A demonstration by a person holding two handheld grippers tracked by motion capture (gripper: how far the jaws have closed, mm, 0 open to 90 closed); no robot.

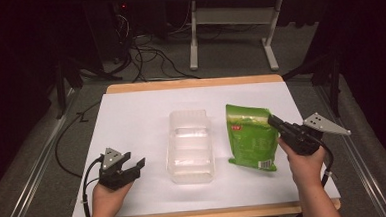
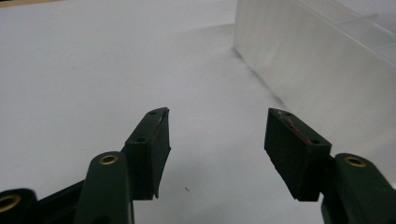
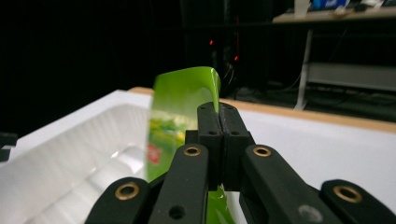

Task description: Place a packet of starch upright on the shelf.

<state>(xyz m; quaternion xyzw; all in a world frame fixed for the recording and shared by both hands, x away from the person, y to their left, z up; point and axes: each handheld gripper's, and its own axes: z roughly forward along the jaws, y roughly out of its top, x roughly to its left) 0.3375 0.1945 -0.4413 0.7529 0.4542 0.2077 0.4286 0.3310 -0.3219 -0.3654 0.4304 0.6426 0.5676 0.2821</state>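
A: High view first. White-topped table (image 1: 131,116). Clear plastic container (image 1: 189,146) lies at its middle, long side running away from the person. Green pouch (image 1: 250,138) just to the right of it, lifted off the table at its right edge.

B: And the grippers?

A: Right gripper (image 1: 273,121) has that edge of the pouch pinched; the hand comes in from the bottom right, grey plate sticking out to the right. Left gripper (image 1: 136,165) sits low near the front left of the table, jaws spread, nothing in them, apart from the container.

B: Left gripper view?

A: Left gripper (image 2: 217,135) jaws wide, bare white table (image 2: 93,70) between and beyond them. The container's frosted wall (image 2: 317,79) runs along the right side, near the right-hand jaw; cannot tell whether it touches.

B: Right gripper view?

A: Right gripper (image 3: 218,112) jaws pressed together on the pouch (image 3: 182,102), which stands up on the left of the jaws with its top corner curling over. Container (image 3: 79,158) lies below and to the left, open side up. Dark room and a far desk behind.
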